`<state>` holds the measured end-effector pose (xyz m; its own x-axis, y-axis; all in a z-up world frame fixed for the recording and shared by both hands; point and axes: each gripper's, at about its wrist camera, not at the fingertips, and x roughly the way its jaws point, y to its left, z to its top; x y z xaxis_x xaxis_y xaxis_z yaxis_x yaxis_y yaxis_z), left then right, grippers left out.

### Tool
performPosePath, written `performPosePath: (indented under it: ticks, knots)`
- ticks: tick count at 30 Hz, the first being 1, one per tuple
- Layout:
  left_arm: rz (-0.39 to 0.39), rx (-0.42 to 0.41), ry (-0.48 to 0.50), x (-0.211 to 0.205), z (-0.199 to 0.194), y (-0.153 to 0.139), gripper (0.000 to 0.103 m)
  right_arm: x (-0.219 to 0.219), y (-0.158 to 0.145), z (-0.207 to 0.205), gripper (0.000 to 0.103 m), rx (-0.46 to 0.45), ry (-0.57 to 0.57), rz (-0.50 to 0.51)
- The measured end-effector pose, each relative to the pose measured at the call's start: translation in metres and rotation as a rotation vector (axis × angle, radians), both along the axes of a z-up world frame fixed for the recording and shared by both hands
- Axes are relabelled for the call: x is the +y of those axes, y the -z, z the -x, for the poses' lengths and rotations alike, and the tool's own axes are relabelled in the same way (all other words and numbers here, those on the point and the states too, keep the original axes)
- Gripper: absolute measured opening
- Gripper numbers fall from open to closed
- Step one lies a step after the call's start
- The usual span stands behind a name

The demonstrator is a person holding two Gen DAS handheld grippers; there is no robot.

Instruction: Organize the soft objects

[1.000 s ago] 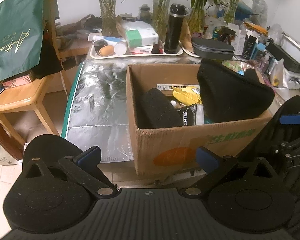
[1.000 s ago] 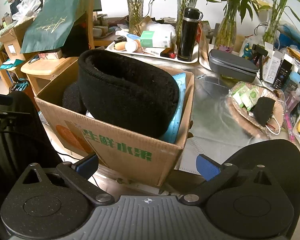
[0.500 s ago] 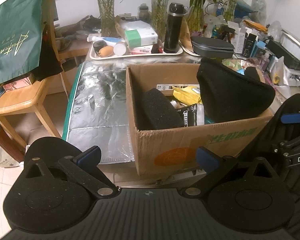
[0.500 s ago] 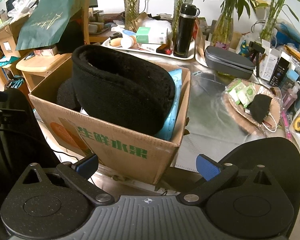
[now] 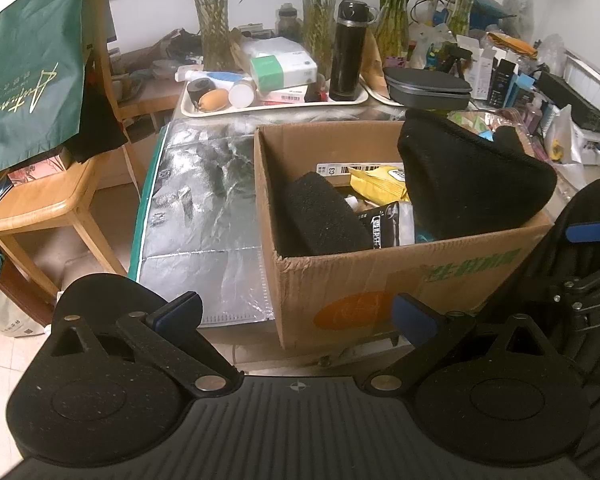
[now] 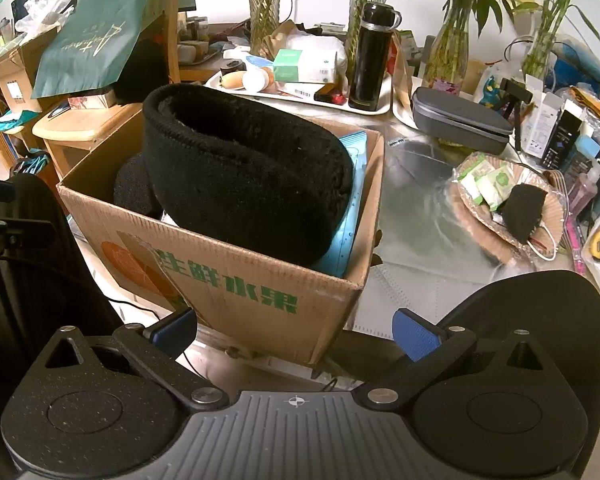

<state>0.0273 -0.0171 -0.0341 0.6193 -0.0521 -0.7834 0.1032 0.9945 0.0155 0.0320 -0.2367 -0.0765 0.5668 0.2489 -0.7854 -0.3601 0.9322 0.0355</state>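
Two black pads (boxed)

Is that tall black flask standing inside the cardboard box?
No, the black flask stands upright on a white tray behind the cardboard box.

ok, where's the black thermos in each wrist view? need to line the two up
Left wrist: black thermos stands upper centre, at the right end of the white tray, behind the cardboard box.
Right wrist: black thermos upper centre-right, on the same tray, beyond the box's far corner.
Shared landmark: the grey lidded case right of the thermos.
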Motion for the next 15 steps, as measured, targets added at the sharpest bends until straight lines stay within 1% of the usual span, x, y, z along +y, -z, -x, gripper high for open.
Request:
performPosePath:
  ticks: [15]
  knots:
    - [-0.014, 0.009, 0.002, -0.0003, -0.0024, 0.0024, 0.103, 0.0011, 0.0006, -0.0001, 0.103, 0.000, -0.001, -0.001]
